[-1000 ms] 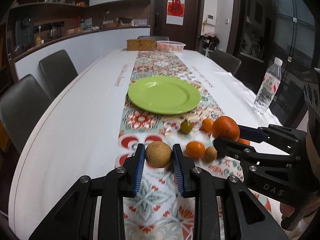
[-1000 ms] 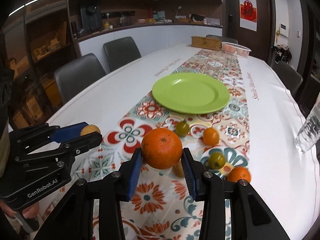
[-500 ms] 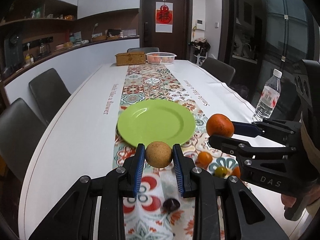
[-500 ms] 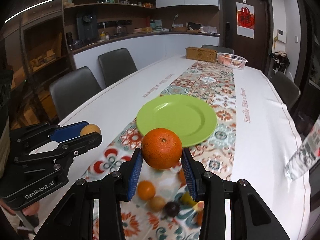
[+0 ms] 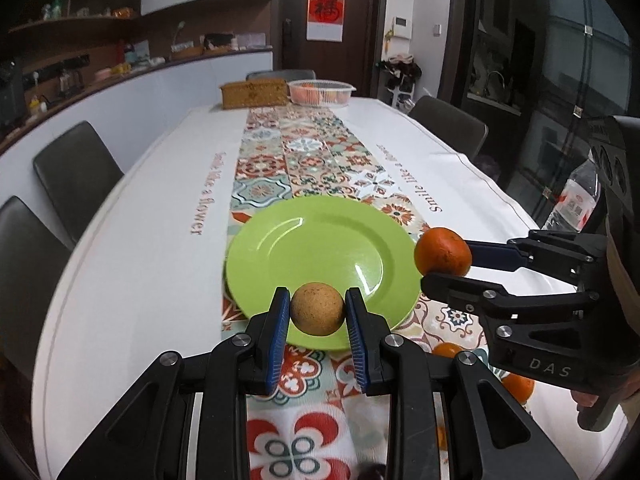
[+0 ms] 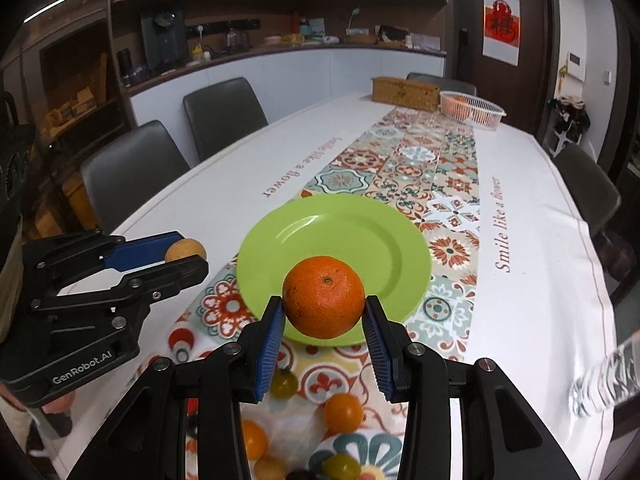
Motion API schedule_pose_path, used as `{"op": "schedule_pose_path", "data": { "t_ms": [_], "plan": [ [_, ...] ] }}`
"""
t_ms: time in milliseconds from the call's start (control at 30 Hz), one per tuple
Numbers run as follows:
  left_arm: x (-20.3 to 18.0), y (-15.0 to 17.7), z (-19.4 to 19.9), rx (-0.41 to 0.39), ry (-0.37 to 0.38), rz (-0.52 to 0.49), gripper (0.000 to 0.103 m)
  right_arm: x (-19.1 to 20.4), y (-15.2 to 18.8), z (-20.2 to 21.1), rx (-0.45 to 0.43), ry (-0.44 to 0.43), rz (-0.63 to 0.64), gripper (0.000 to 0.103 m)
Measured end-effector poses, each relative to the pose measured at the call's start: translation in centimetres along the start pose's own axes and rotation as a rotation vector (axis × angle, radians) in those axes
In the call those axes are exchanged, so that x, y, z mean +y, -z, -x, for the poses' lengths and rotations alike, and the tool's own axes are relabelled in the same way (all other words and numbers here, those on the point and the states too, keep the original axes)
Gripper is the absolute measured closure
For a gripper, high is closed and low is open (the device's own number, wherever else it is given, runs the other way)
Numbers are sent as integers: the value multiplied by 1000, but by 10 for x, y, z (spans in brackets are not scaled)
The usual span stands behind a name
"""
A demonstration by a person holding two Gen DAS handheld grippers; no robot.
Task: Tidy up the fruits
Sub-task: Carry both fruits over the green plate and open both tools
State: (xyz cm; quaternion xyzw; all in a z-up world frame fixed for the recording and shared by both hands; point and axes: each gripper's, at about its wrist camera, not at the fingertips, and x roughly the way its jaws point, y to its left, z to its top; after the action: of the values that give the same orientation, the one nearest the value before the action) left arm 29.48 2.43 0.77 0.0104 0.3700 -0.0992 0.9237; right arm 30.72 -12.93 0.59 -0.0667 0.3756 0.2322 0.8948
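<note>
Fruits are mostly still loose on the runner at frame bottom. Green plate (image 6: 384, 236), mid-frame, is bare so far. Left gripper (image 5: 318, 314) pinches a tan fruit (image 5: 317, 309), right gripper (image 6: 324, 322) clamps an orange (image 6: 323, 297), both hovering at its near rim.

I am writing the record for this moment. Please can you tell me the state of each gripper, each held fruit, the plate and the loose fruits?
left gripper: shut on the tan fruit
right gripper: shut on the orange
tan fruit: held above the table
orange: held above the table
green plate: empty, flat on the runner
small fruits: loose on the runner
</note>
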Motion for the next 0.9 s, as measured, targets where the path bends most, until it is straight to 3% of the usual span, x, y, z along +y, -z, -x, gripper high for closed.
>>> {"op": "schedule_pose_path", "data": {
  "t_ms": [633,700,767,900],
  "plan": [
    [13,-9,-83,134,33,4,75,-31,-7,-84,169,-10,-16,62],
    [13,-10,-83,127,26,3,70,-33,-7,-87,173,-10,-18,62],
    [13,-10,-80,117,20,9,59,-34,-7,-87,173,-8,-22,61],
    [12,-7,-65,95,-13,2,59,-37,-6,-77,147,20,-37,57]
  ]
}}
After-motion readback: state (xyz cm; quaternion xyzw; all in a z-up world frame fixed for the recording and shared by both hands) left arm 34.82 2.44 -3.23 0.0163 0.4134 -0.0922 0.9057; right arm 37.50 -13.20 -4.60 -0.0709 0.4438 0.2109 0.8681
